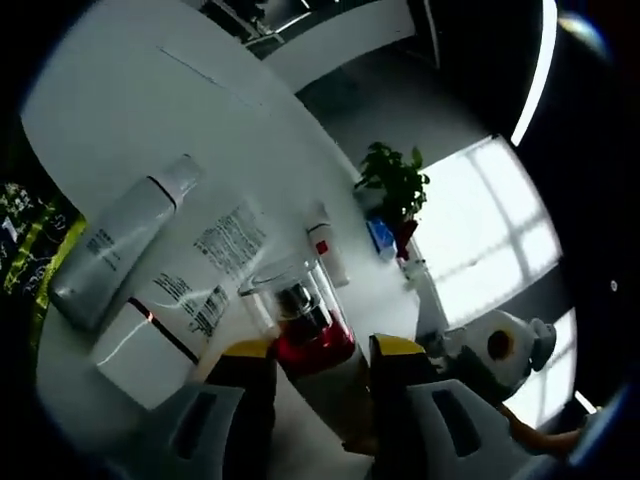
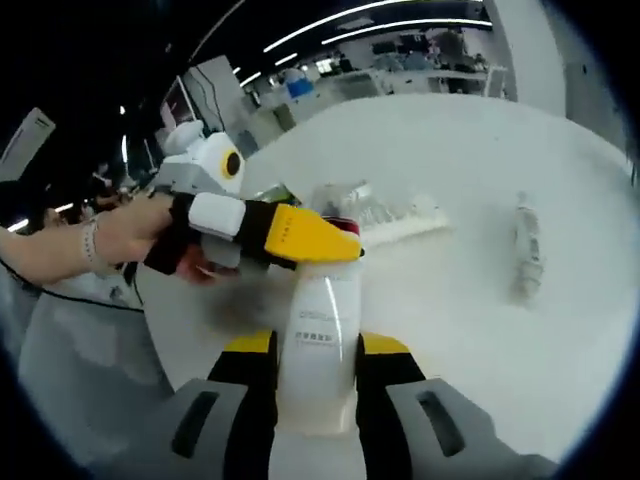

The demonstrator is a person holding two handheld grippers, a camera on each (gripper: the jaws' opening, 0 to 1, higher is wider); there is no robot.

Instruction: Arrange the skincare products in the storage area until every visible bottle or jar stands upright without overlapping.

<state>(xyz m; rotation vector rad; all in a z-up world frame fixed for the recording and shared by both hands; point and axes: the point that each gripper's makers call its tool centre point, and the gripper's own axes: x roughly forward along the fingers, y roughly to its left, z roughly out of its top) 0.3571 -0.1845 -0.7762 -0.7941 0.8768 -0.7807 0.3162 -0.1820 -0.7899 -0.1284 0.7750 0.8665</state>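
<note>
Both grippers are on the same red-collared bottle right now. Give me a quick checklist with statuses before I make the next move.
1. Right gripper on the bottle: ok, jaws flank the white body.
2. Left gripper at the bottle's red collar, beneath the clear cap: ok, though clamp firmness cannot tell.
3. Bottle upright: cannot tell, both views tilt.
4. White tube standing: not ok, lies flat.
5. Silver bottle standing: not ok, lying beside the tube.
6. Small white bottle on the table: not ok, lying down.
</note>
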